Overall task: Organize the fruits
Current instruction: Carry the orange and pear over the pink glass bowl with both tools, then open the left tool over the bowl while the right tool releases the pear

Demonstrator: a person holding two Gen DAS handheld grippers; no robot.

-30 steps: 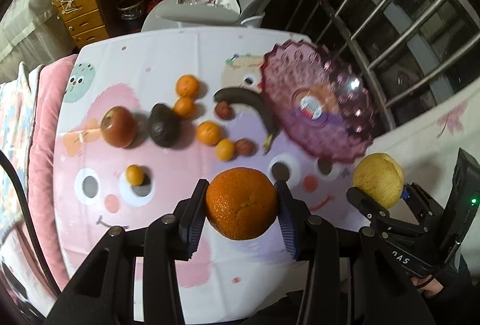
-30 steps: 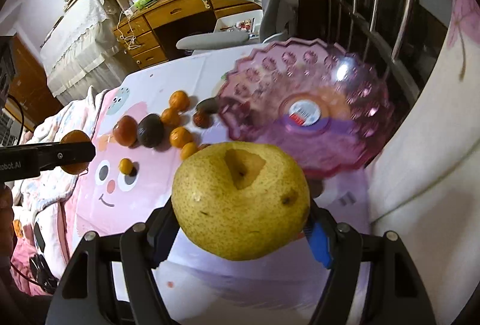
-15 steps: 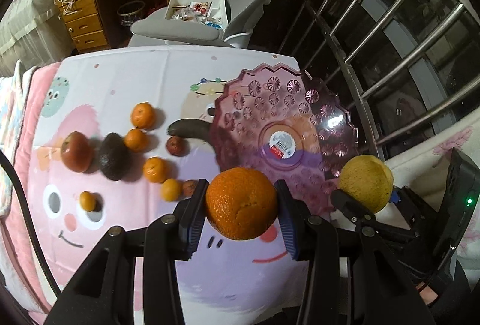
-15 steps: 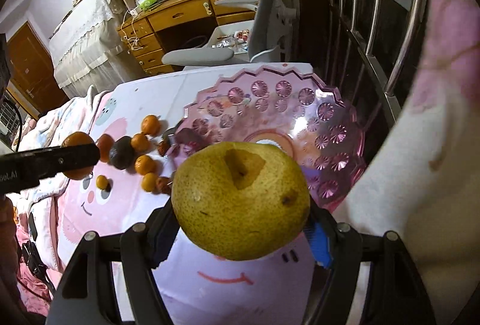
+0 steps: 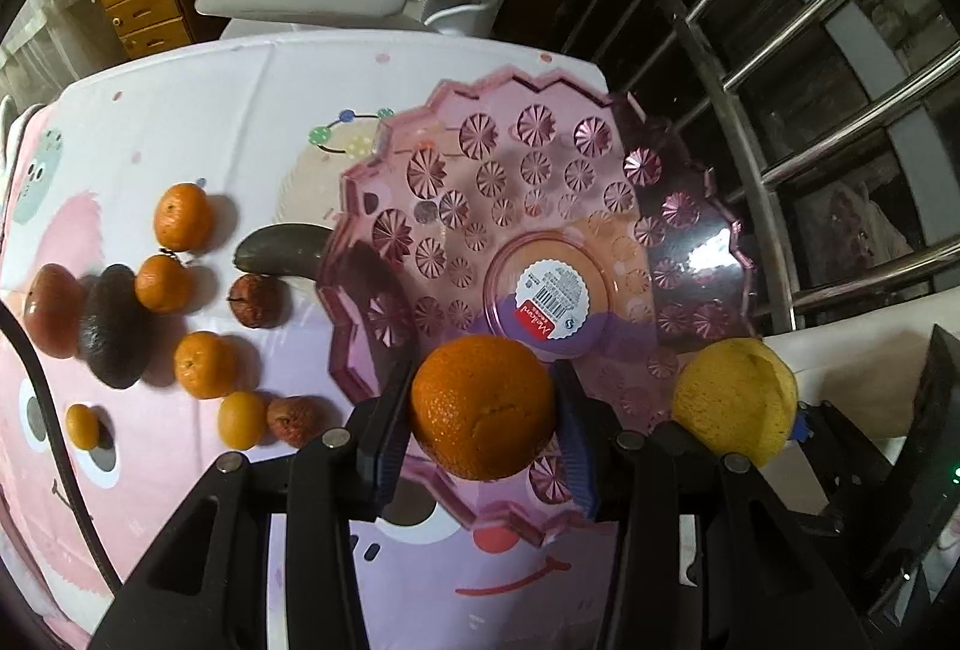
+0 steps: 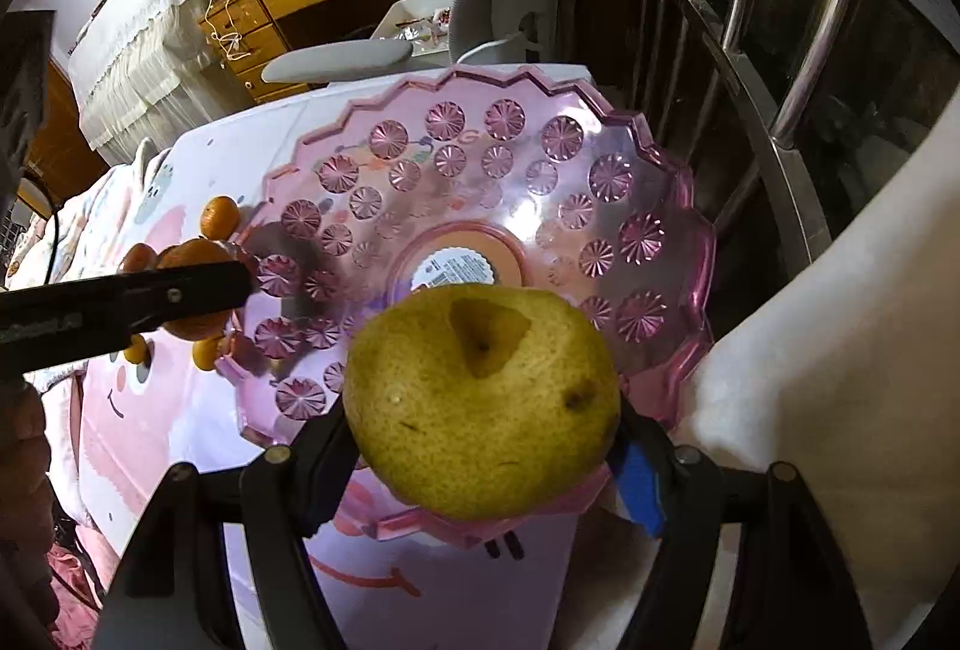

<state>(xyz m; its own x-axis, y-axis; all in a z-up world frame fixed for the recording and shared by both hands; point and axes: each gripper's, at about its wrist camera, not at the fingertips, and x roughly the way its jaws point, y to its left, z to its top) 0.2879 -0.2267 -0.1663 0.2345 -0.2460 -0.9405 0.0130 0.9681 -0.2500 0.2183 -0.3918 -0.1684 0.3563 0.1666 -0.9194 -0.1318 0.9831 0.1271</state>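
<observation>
Left wrist view: the left tongs [image 5: 483, 407] clamp an orange [image 5: 483, 407] over the near rim of the pink plate [image 5: 540, 206]; small fruits [image 5: 204, 365] lie left of them.

Right wrist view: the right tongs [image 6: 480, 428] grip a yellow pear [image 6: 480, 401] above that plate's [image 6: 636, 230] near edge.

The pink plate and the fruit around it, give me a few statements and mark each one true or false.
1. The left tongs grip an orange. True.
2. The right tongs are empty. False: they hold a yellow pear.
3. The pink plate already holds fruit. False: only a label sticker lies in it.
4. Small oranges lie on the cloth beside the plate. True.
5. The dark avocado rests on the plate. False: it lies on the cloth.
</observation>
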